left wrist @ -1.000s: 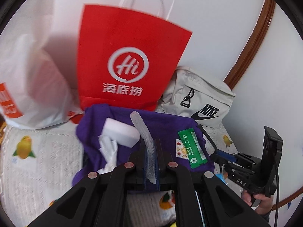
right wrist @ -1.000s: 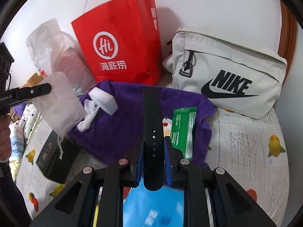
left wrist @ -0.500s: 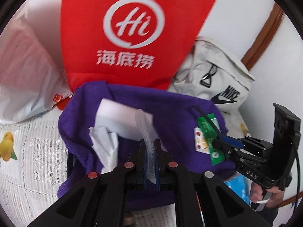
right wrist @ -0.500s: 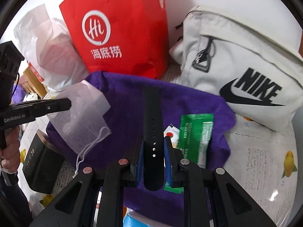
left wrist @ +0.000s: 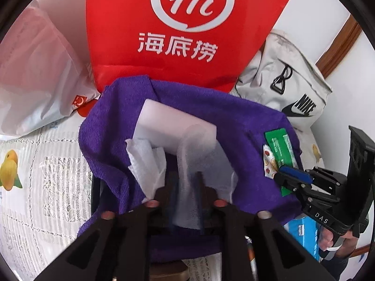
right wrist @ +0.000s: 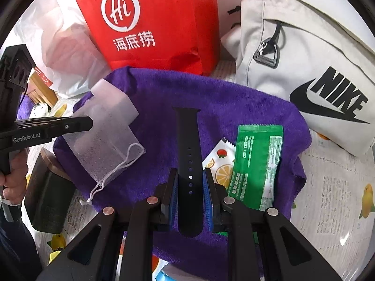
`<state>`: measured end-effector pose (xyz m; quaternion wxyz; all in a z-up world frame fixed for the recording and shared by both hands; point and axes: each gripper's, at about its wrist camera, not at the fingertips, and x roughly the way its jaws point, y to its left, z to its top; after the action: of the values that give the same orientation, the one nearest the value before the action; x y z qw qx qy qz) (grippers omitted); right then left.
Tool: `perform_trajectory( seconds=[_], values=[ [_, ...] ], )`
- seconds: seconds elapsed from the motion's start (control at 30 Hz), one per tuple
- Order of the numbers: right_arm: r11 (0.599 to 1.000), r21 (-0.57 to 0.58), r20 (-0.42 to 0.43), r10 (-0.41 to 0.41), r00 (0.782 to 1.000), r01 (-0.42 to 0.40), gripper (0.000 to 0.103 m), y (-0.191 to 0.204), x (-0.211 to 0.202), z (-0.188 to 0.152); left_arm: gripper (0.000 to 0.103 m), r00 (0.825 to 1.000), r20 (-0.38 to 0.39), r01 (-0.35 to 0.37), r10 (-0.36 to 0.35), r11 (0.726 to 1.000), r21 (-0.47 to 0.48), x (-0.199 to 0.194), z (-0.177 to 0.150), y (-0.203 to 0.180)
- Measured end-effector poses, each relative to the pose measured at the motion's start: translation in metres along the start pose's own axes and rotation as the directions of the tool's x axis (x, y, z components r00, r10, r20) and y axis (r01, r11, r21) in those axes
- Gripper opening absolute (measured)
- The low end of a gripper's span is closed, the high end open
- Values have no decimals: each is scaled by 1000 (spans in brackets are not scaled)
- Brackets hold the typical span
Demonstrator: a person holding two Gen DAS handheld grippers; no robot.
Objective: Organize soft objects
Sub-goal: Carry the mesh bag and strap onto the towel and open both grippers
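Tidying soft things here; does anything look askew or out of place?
The purple towel lies rumpled, one corner draped over a dark box. A crumpled white tissue sits on it beside the white sponge.

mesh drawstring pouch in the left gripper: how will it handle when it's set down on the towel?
The mesh pouch is see-through and sags below the left gripper, so probably floppy and very light. Its loose drawstring dangles and may snag. On the purple towel it should lie flat, not roll.
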<state>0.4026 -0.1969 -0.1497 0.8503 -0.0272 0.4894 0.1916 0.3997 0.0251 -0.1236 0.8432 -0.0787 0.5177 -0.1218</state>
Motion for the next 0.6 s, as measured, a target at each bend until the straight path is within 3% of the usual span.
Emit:
perform_trajectory(
  seconds=[0.27,0.37,0.5,0.6],
  values=[
    [1000,16,9,16,1000,-16,31,1,-1,2,47,997,34,-70,69,997,33,-18,1,-12],
    [1000,7,26,19,999,-19,31,5,-13,1,48,994,52,-98,96,994,37,-30,0,-16],
    [1000,-28,71,13,997,-11,38,19,-38,2,48,998,54,-35,34,999,26,-48,-10,-17],
    [999,-42,99,14,995,-9,39,29,-57,0,48,994,89,-67,64,997,33,-68,-21,-20]
  ],
)
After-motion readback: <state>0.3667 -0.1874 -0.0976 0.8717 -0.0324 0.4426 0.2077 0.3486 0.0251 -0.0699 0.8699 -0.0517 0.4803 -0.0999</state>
